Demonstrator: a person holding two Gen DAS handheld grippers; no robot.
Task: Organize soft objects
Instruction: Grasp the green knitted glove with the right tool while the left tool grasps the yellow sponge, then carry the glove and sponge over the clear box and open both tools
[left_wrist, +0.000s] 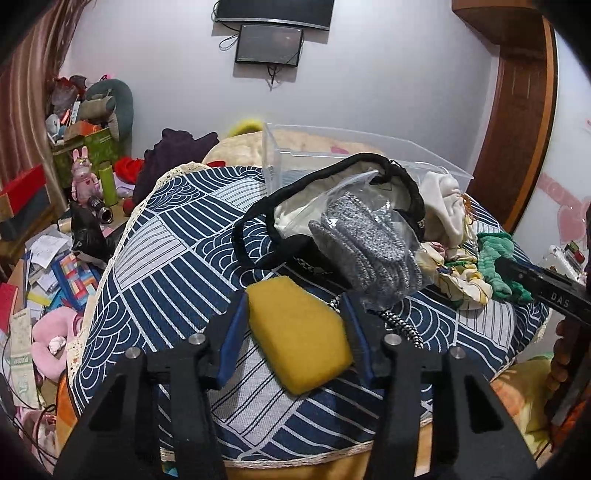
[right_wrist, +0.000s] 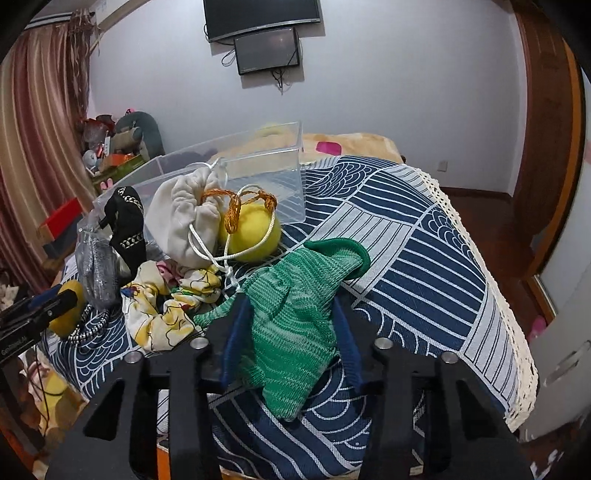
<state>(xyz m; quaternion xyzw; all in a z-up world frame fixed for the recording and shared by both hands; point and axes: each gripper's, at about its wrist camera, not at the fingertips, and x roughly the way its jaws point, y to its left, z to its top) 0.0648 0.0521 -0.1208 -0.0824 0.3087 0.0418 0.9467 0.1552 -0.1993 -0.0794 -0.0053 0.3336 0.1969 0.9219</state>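
Left gripper (left_wrist: 295, 332): jaws set either side of the yellow sponge (left_wrist: 299, 336), pads seemingly touching its edges; firm grip cannot be confirmed.
Right gripper (right_wrist: 288, 339): jaws straddle the green knitted glove (right_wrist: 291, 332), which drapes between them (held or merely bracketed, unclear).
Destination: the clear plastic bin (right_wrist: 258, 173) at the far side of the patterned desk (right_wrist: 406, 258) looks the likely place.
Doing it well: squeeze gently, lift clear of the neighbouring pile, avoid snagging the white cord (right_wrist: 207, 247).
Left view only: bagged grey socks (left_wrist: 369, 243) inside a black-trimmed pouch (left_wrist: 332, 192).
Right view only: yellow ball (right_wrist: 255, 232) and cream drawstring bag (right_wrist: 184, 218) beside the bin.
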